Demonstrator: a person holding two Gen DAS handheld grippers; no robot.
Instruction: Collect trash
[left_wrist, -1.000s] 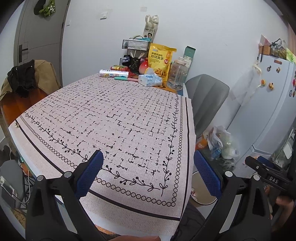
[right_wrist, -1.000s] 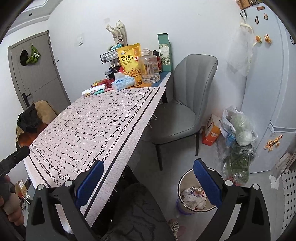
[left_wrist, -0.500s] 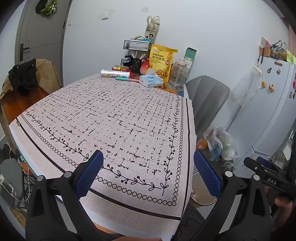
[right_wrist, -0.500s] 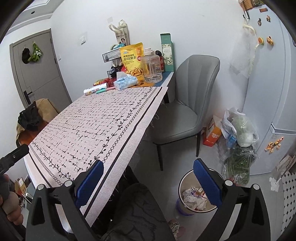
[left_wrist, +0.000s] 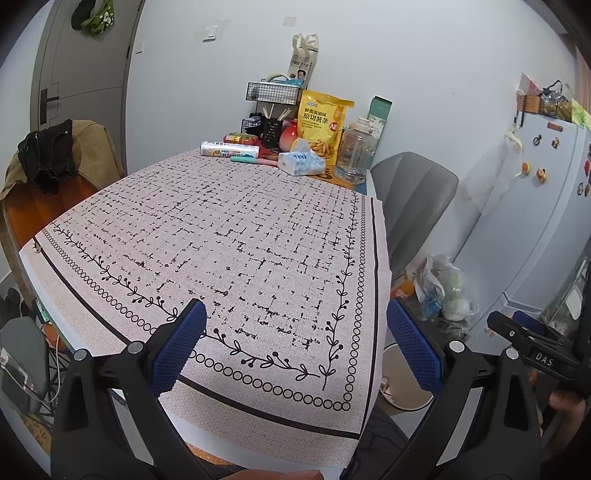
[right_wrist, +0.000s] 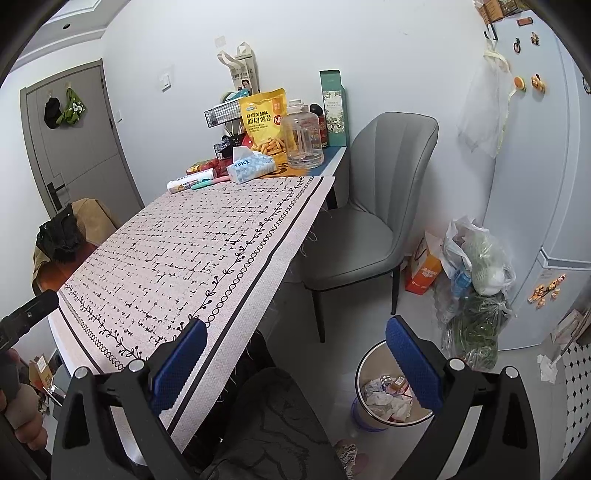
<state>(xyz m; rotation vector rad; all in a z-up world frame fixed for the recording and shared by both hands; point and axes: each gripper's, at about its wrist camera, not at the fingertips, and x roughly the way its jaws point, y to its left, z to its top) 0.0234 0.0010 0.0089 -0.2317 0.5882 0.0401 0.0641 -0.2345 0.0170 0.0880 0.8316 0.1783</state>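
My left gripper (left_wrist: 295, 343) is open above the near edge of the table (left_wrist: 229, 236), nothing between its blue pads. My right gripper (right_wrist: 295, 362) is open too, held off the table's right side over the floor, empty. A round trash bin (right_wrist: 384, 397) with crumpled paper and wrappers inside stands on the floor just under its right finger; the left wrist view shows only that bin's rim (left_wrist: 400, 391) by the table corner. The patterned tablecloth (right_wrist: 192, 251) carries no loose trash that I can see. The right gripper's body (left_wrist: 532, 350) shows at the left view's right edge.
At the table's far end stand a yellow snack bag (left_wrist: 323, 123), a tissue pack (left_wrist: 301, 162), a clear jar (left_wrist: 354, 155), a wire rack (left_wrist: 275, 92). A grey chair (right_wrist: 373, 206) sits right of the table. Plastic bags (right_wrist: 476, 266) and an orange box (right_wrist: 424, 269) lie by the fridge (right_wrist: 546, 155).
Both grippers have drawn slightly back and up, so the table's far end looks a little further away. Both stay open and empty.
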